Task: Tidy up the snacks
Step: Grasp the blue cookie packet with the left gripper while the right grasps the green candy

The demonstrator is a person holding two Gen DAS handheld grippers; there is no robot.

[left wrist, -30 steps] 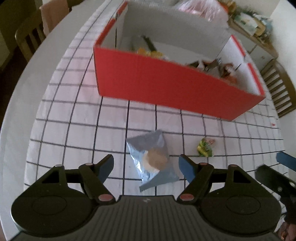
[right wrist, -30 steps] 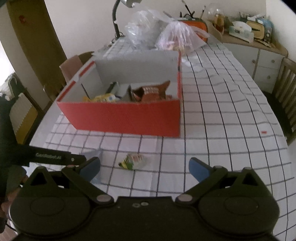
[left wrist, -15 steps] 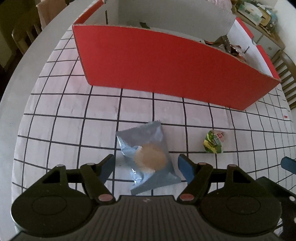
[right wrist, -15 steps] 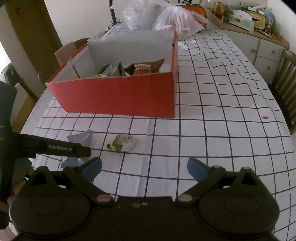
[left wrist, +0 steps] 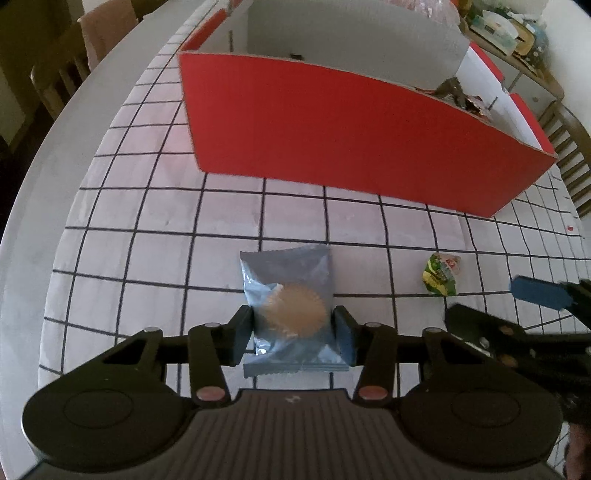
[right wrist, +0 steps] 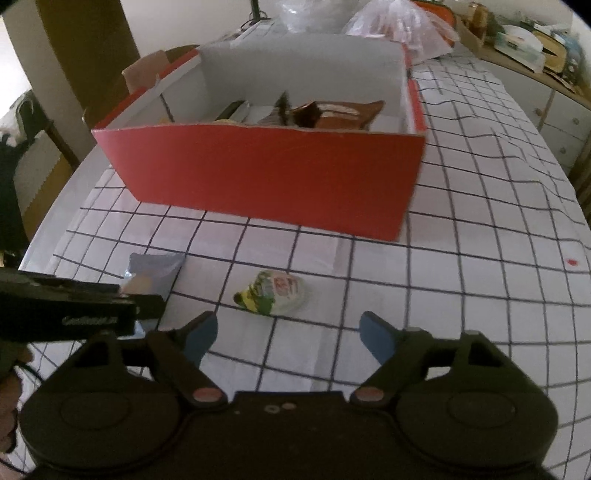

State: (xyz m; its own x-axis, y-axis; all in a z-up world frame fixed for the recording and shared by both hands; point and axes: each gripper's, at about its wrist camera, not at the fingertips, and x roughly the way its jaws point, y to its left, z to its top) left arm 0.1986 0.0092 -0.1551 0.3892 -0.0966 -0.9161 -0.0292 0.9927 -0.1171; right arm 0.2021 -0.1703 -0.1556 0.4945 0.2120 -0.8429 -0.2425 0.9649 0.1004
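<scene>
A grey-blue cookie packet (left wrist: 290, 302) lies flat on the checked tablecloth. My left gripper (left wrist: 293, 334) is shut on the packet, one finger against each side. The packet also shows in the right wrist view (right wrist: 153, 273), partly behind the left gripper. A small green and white snack (right wrist: 271, 291) lies just ahead of my right gripper (right wrist: 286, 336), which is open and empty above the cloth. The snack shows in the left wrist view (left wrist: 441, 273) too. A red cardboard box (right wrist: 273, 177) holding several snacks stands behind both.
Plastic bags (right wrist: 391, 22) sit on the table behind the box. A sideboard (right wrist: 532, 74) with clutter stands at the right. Wooden chairs (left wrist: 55, 85) stand at the left table edge. The table edge (left wrist: 33, 177) curves along the left.
My left gripper moved forward and down over the cookie packet and closed on it. My right gripper moved lower and closer to the green snack, still open.
</scene>
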